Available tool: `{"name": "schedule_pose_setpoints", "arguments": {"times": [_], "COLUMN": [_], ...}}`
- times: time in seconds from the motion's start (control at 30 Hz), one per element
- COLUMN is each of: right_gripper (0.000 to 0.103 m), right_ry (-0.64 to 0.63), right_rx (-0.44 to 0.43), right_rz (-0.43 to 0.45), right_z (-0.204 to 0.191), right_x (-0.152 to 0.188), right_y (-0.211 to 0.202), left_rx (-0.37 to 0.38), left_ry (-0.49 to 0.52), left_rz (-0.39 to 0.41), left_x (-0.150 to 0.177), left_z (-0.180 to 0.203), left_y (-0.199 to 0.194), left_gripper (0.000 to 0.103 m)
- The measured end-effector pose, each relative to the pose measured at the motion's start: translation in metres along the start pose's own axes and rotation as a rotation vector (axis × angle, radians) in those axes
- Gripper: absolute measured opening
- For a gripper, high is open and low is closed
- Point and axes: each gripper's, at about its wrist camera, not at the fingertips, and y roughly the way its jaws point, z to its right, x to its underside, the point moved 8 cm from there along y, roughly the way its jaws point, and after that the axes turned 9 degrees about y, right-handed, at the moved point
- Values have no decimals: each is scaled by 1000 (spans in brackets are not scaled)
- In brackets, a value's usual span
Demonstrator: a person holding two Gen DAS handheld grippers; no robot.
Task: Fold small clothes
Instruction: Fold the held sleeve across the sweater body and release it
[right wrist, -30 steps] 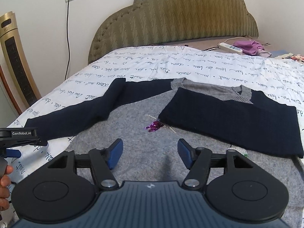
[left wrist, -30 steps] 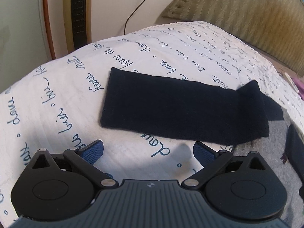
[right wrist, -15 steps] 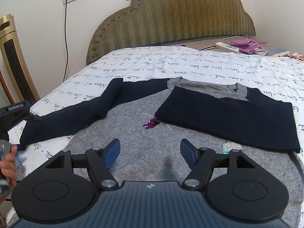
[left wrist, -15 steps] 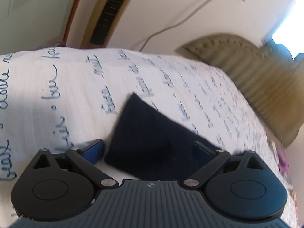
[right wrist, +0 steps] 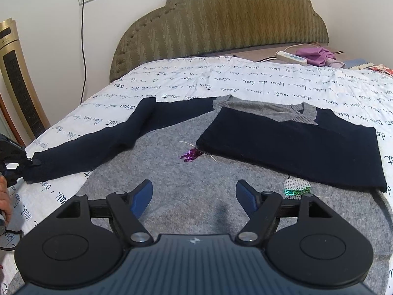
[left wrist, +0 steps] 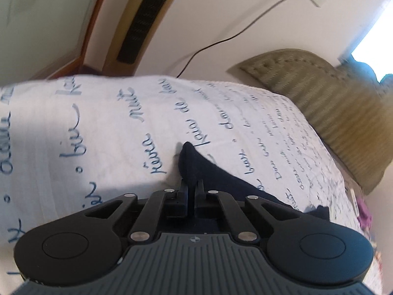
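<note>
Two grippers work over a small grey knit sweater with navy sleeves (right wrist: 196, 196), which lies spread flat on a white bedspread printed with blue handwriting (right wrist: 221, 83). One navy sleeve (right wrist: 294, 145) is already folded across the chest, covering part of the grey front just below the V-neck collar (right wrist: 302, 110). The other navy sleeve (right wrist: 103, 145) stretches out toward the left edge of the bed, its cuff at the bedside.

At that cuff the left gripper (left wrist: 191, 186) is clenched tight — its black fingers pinch the end of the sleeve (left wrist: 196, 164), and a point of dark cloth sticks up just past the tips. In the right wrist view the same gripper (right wrist: 27, 163) shows at the far left, clamped on the cuff, with a bit of the person's hand (right wrist: 5, 196) beneath it.

The right gripper (right wrist: 194, 196) hangs over the lower grey front of the sweater, its blue-padded jaws widening, with nothing between them but the knit lying below. A purple sequin patch (right wrist: 192, 154) sits on the grey front just beside the folded sleeve's edge, and a patch of silver-green sequins (right wrist: 296, 186) peeks out near the right finger.

An olive quilted headboard (right wrist: 221, 19) stands at the far end of the bed, and a white power strip (right wrist: 291, 57) lies beside a purple cloth (right wrist: 316, 55) in front of it.
</note>
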Motion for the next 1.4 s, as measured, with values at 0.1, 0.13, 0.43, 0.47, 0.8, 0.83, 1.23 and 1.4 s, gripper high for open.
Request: {"name": "schedule_pose_setpoints", "arguments": {"times": [0.1,0.13,0.43,0.47,0.8,0.83,1.23,1.4], "right_gripper": [75,75,75,75,76,76,77,77], "right_ry": [9,11,33,38,106,109,196,236], "right_rx": [1,0,3,4,19,22,44,48], "right_rz": [-4,-5,0,1,10,12,32,47], "right_z": [3,4,17,20,47,49,87,102], "right_x": [0,0,-1,-2,-4,-4,-16,-25], "right_y": [0,0,-4,-5,-8,-8,-4,-3], "left_rx": [29,34,-159,-188,-124,-99,166,245], "left_ry": [47,59,207,233,468,494,647,707], "left_rz": [27,42,222,246,319,321,234,196], "left_x": [-8,-12,-76,-85,-87,-80,14,49], "left_z": [8,11,22,25,115,129,231,266], "left_y": [-8,-10,-20,-21,-30,-31,-39,-39], "left_gripper": [2,2,2,2,2,2,2,2]}}
